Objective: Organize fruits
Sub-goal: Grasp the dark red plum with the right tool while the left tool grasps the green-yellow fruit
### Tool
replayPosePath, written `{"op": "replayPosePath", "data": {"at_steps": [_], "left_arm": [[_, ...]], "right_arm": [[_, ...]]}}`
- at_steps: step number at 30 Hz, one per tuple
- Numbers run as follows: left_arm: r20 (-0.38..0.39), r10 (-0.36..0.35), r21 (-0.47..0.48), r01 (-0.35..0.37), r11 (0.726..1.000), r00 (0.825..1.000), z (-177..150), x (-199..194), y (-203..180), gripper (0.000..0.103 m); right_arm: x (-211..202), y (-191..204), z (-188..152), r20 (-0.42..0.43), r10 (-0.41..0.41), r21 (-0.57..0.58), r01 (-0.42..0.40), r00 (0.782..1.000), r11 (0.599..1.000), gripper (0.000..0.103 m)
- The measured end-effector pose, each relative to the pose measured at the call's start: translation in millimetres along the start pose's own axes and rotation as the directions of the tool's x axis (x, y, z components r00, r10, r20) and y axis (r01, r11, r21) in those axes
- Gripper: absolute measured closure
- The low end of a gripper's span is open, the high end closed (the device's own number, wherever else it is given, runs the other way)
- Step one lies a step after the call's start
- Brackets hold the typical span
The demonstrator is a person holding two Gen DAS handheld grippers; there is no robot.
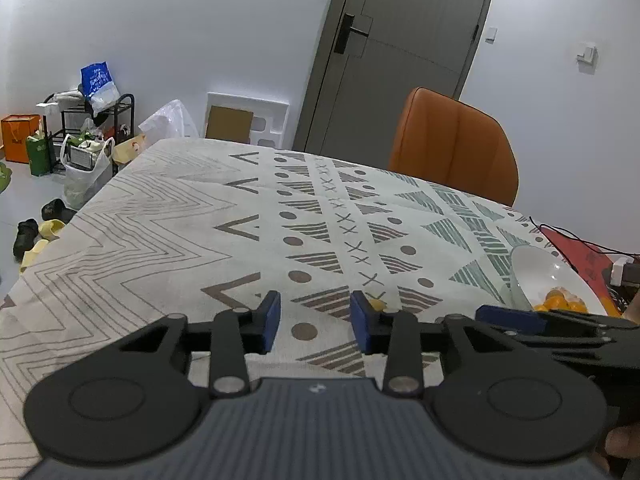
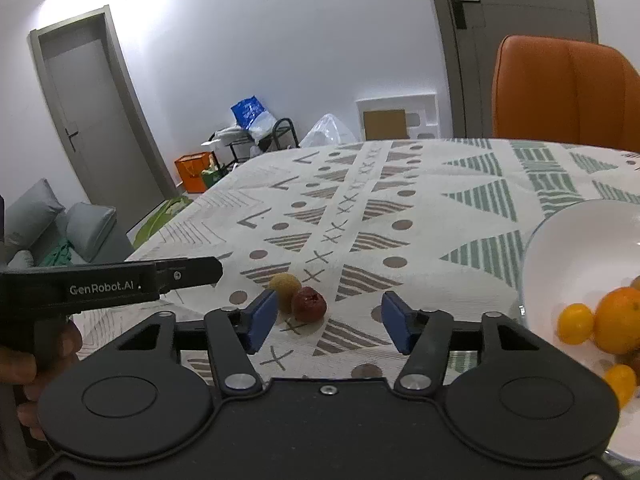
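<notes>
Spread right gripper (image 2: 329, 322) frames red fruit (image 2: 308, 304) on tablecloth (image 2: 400, 208).

Your table wears a white patterned cloth (image 2: 400, 200). On it sit a white round bowl (image 2: 568, 248), a small red fruit (image 2: 308, 304) and a yellow-green one (image 2: 285, 285), touching.

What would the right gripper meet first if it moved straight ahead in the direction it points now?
Most likely the dark red fruit on the tablecloth, just ahead of the open right gripper, toward its left finger. A yellowish fruit sits right behind it. Depth is uncertain in this fisheye view.
</notes>
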State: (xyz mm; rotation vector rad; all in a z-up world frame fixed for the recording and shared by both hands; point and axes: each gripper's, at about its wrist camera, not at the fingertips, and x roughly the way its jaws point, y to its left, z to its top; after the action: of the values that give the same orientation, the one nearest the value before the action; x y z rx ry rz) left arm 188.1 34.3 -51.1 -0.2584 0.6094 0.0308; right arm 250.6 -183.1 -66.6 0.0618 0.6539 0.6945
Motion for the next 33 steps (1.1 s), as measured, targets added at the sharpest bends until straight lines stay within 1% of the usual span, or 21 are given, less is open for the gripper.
{"op": "replayPosePath", "data": {"at_steps": [4, 12, 14, 15, 23, 33], "left_arm": [[-0.012, 0.003, -0.007, -0.003, 1.000, 1.000, 1, 6, 3, 0.069], [-0.030, 0.015, 0.000, -0.015, 1.000, 0.999, 5, 15, 8, 0.069], [-0.032, 0.016, 0.003, -0.016, 1.000, 0.999, 5, 16, 8, 0.069], [-0.032, 0.016, 0.006, -0.016, 1.000, 0.999, 5, 17, 7, 0.069], [-0.037, 0.003, 0.026, -0.002, 1.000, 0.999, 7, 20, -4, 0.069], [-0.048, -0.031, 0.040, 0.033, 0.999, 0.998, 5, 25, -22, 0.068]], "right_arm": [[11, 0, 0, -0.030, 0.017, 0.009, -0.016, 0.999, 1.000, 0.054], [29, 0, 2, -0.063, 0.052, 0.027, -0.050, 0.997, 0.998, 0.060], [34, 0, 1, -0.069, 0.063, 0.030, -0.061, 0.996, 0.998, 0.071], [35, -1, 0, -0.069, 0.069, 0.032, -0.067, 0.995, 0.997, 0.080], [27, -6, 3, -0.045, 0.069, 0.039, -0.068, 0.997, 0.997, 0.081], [8, -19, 6, -0.010, 0.023, 0.043, -0.023, 1.000, 0.999, 0.081]]}}
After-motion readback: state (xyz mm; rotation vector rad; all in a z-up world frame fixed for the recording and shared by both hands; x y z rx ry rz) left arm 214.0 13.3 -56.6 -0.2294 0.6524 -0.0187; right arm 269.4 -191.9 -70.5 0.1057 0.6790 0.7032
